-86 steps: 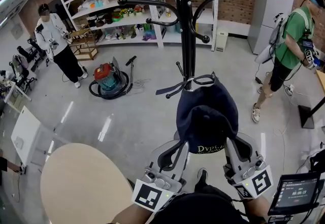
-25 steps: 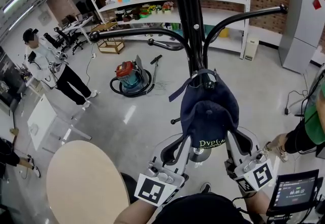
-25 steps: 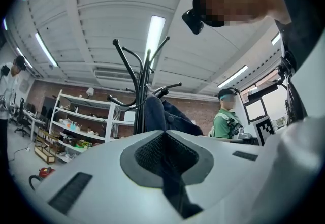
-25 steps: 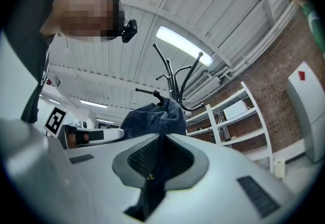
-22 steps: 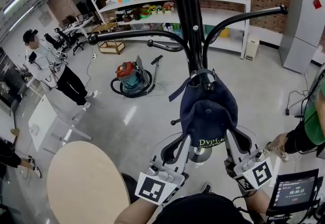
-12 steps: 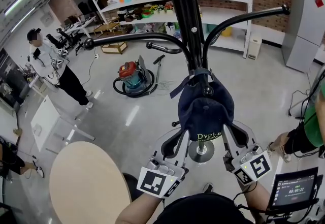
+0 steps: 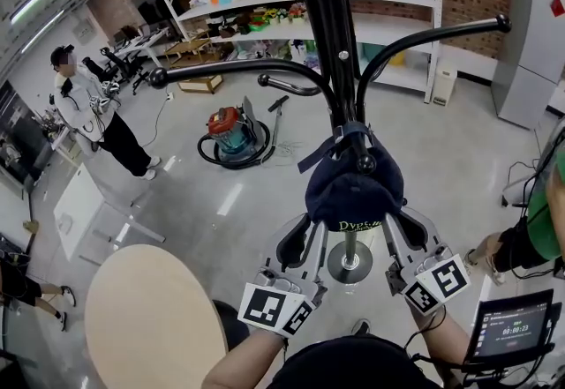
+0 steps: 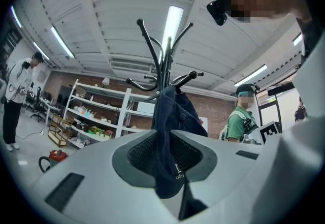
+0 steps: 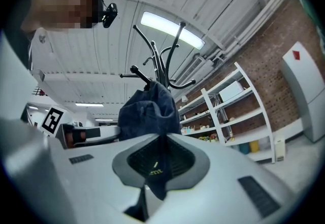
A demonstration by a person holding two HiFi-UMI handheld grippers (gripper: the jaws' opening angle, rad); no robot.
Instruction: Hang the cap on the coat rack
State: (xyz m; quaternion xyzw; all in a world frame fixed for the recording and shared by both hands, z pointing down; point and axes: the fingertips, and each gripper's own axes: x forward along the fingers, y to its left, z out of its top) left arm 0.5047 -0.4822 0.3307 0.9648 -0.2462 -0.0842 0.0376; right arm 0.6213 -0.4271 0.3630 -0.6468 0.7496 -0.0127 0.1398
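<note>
The cap (image 7: 353, 189) looks hooked on the coat rack (image 7: 331, 43) above the fingers; the left gripper (image 7: 314, 228) has just been opening with the brim between its fingers, the right gripper (image 7: 394, 224) clamps the brim, and only letting go is left.

The cap (image 7: 353, 189) is dark, matt woven cloth with stitched lettering. The coat rack (image 7: 328, 17) is glossy black metal with smooth round knobs. The left gripper (image 7: 311, 228) and right gripper (image 7: 395, 224) have smooth, pale plastic shells and dark, finely textured pads (image 8: 139, 154). The floor (image 7: 238, 202) is polished and reflective. The table (image 7: 150, 317) top is pale and matt.
</note>
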